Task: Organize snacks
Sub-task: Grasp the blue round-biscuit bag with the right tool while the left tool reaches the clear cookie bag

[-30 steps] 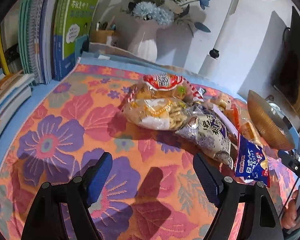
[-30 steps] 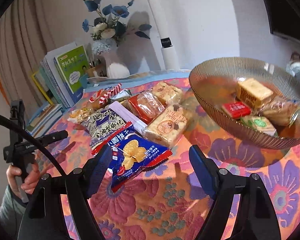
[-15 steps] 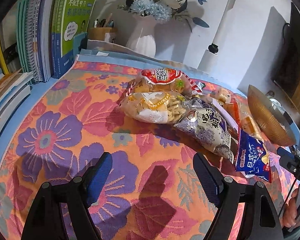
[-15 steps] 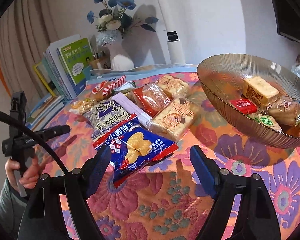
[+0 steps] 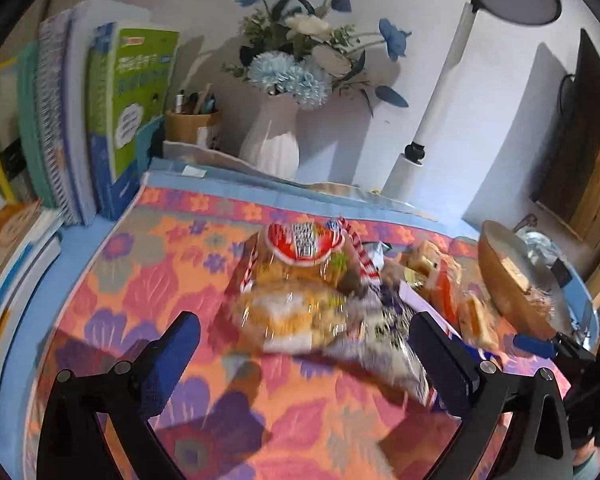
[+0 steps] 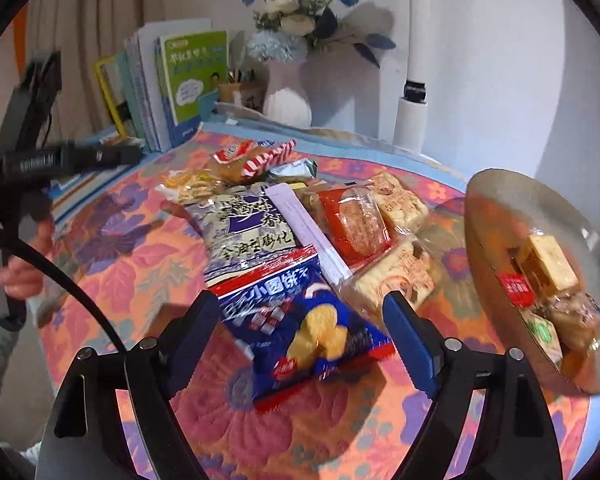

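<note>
A pile of snack packets lies on the flowered cloth (image 5: pixel 148 288). My left gripper (image 5: pixel 302 328) hovers in front of it with jaws opening wide. A clear bag of yellow crisps (image 5: pixel 288 316) shows between its fingers, untouched, with a red-topped bag (image 5: pixel 304 240) behind. My right gripper (image 6: pixel 300 304) hangs over a blue biscuit packet (image 6: pixel 312 332), its jaws opening and the pads clear of the packet. Beyond lie a purple-white bag (image 6: pixel 248 228), a red-wrapped pastry (image 6: pixel 356 224) and cracker packs (image 6: pixel 400 280). A ribbed glass bowl (image 6: pixel 496 216) on the right holds several small snacks.
Upright books (image 5: pixel 128 120) and flat stacks line the left edge. A white vase of blue flowers (image 5: pixel 272 140), a pen cup (image 5: pixel 192 124) and a white lamp post (image 5: pixel 432 120) stand at the back. A person's hand (image 6: pixel 20 276) grips the left tool.
The left gripper has risen and its jaws have spread wider. The right gripper has rolled and shifted toward the blue packet, so the bowl now appears tilted at the right.
</note>
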